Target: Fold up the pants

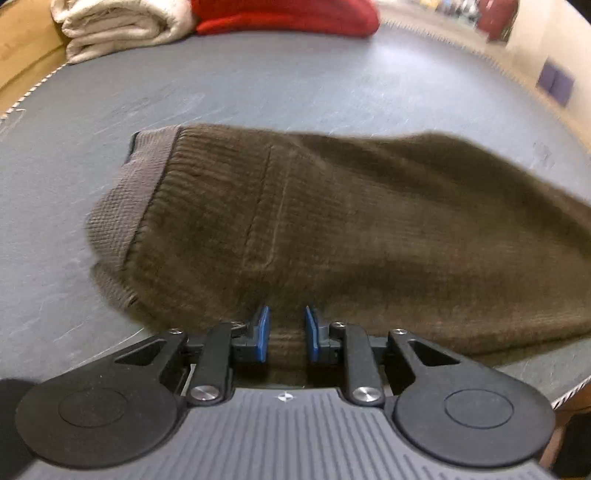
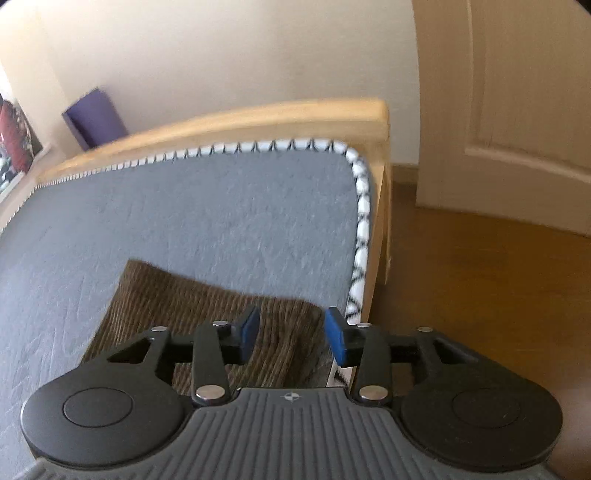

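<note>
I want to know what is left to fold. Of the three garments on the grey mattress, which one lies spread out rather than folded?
The brown ribbed knit pants, right before the left gripper; the cream garment and red garment lie folded at the far edge.

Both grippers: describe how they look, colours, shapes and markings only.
The left gripper and right gripper look identical. Each has a grey ribbed body with a small round cross-hair mark at its front edge, flanked by two black round discs. Black linkage arms with silver pivot pins carry the jaws, which end in flat blue pads. No cables, hands or sleeves show.
</note>
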Tool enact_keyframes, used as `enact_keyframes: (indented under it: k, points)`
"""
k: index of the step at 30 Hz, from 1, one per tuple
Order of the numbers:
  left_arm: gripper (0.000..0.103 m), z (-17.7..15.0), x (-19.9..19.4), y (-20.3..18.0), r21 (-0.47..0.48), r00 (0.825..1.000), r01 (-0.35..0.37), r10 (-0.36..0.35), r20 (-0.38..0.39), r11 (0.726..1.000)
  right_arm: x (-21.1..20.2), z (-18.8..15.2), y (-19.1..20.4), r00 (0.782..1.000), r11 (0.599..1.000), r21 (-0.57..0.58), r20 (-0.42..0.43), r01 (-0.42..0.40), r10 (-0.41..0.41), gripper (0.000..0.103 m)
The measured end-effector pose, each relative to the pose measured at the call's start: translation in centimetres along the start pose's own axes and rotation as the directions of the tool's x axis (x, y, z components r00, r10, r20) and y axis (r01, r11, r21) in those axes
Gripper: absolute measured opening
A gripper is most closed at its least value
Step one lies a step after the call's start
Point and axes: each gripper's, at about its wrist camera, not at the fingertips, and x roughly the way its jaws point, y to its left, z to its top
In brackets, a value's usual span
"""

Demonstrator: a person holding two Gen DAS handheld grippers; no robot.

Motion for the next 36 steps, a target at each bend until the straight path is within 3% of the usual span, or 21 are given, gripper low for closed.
enact_keyframes:
  k: [4, 6, 9, 10, 11, 12, 13, 14, 15, 18, 21, 26, 27, 29, 30, 36]
  points:
    - [0.026, -0.4, -0.8, 0.2, -0.002, 1.000, -0.007, 0.007, 0.010, 1.000, 1.6, -0.5, -0.6, 0.994, 0.999, 0.043, -0.105, 0.034, -0.030, 0.046]
    - [0.028, 0.2, -1.9, 0.5, -0.016, 0.995, -0.002, 0.004, 0.100, 1.000, 1.9, -0.7, -1.1, 0.991, 0.996, 0.082, -0.129, 0.042, -0.031, 0.046]
    - [0.036, 1.3, -3.7, 1.2, -0.015, 0.956, -0.069, 0.070, 0.285, 0.998, 2.0, -0.7, -1.6, 0.990, 0.993, 0.111, -0.138, 0.042, -0.027, 0.049]
    - [0.039, 1.7, -3.3, 1.8, -0.035, 0.952, -0.109, 0.115, 0.285, 0.993, 2.0, -0.7, -1.7, 0.990, 0.993, 0.113, -0.137, 0.041, -0.025, 0.050]
    - [0.040, 1.9, -2.0, 2.5, -0.063, 0.962, -0.151, 0.161, 0.219, 0.987, 2.0, -0.6, -1.7, 0.990, 0.993, 0.115, -0.137, 0.038, -0.022, 0.050]
    - [0.039, 2.1, 0.2, 3.8, -0.123, 0.983, -0.158, 0.168, 0.072, 0.980, 1.9, -0.6, -1.8, 0.991, 0.992, 0.121, -0.136, 0.036, -0.019, 0.050]
    - [0.038, 1.8, 1.6, 5.0, -0.197, 0.993, -0.119, 0.121, -0.005, 0.973, 2.0, -0.5, -2.1, 0.991, 0.990, 0.135, -0.136, 0.032, -0.013, 0.051]
    - [0.039, 1.6, 1.3, 5.6, -0.256, 0.994, -0.096, 0.107, 0.030, 0.962, 2.0, -0.7, -2.3, 0.991, 0.988, 0.152, -0.136, 0.029, -0.008, 0.052]
    - [0.041, 1.7, 0.8, 5.3, -0.250, 0.992, -0.100, 0.115, 0.048, 0.963, 2.1, -0.7, -2.5, 0.991, 0.984, 0.174, -0.137, 0.024, 0.000, 0.052]
    - [0.049, 1.3, -0.5, 2.9, -0.143, 0.982, -0.096, 0.117, 0.145, 0.985, 2.7, -0.8, -3.2, 0.987, 0.968, 0.252, -0.154, -0.014, 0.054, 0.054]
    - [0.049, 0.8, -0.1, 1.4, -0.090, 0.989, -0.033, 0.046, 0.143, 0.995, 3.8, -1.1, -3.5, 0.976, 0.955, 0.294, -0.191, -0.048, 0.108, 0.055]
    - [0.049, 0.6, 0.4, 0.7, -0.079, 0.988, -0.006, 0.018, 0.154, 0.997, 4.0, -0.9, -2.5, 0.982, 0.965, 0.254, -0.155, -0.071, 0.113, 0.055]
    - [0.049, 0.7, 0.5, 0.9, -0.085, 0.988, 0.000, 0.013, 0.156, 0.996, 4.0, -0.8, -2.2, 0.983, 0.969, 0.238, -0.145, -0.073, 0.109, 0.052]
    - [0.049, 1.1, 0.9, 1.4, -0.100, 0.988, 0.011, 0.005, 0.156, 0.995, 3.9, -0.7, -1.5, 0.985, 0.978, 0.193, -0.130, -0.085, 0.111, 0.027]
    - [0.049, 1.2, 0.9, 1.6, -0.108, 0.988, 0.016, 0.002, 0.156, 0.994, 3.7, -0.8, -1.2, 0.985, 0.981, 0.171, -0.123, -0.096, 0.118, 0.021]
    - [0.049, 1.2, 0.6, 2.2, -0.135, 0.986, 0.039, -0.016, 0.168, 0.990, -0.4, 0.0, 0.3, 0.988, 0.983, 0.108, -0.009, -0.151, 0.152, 0.015]
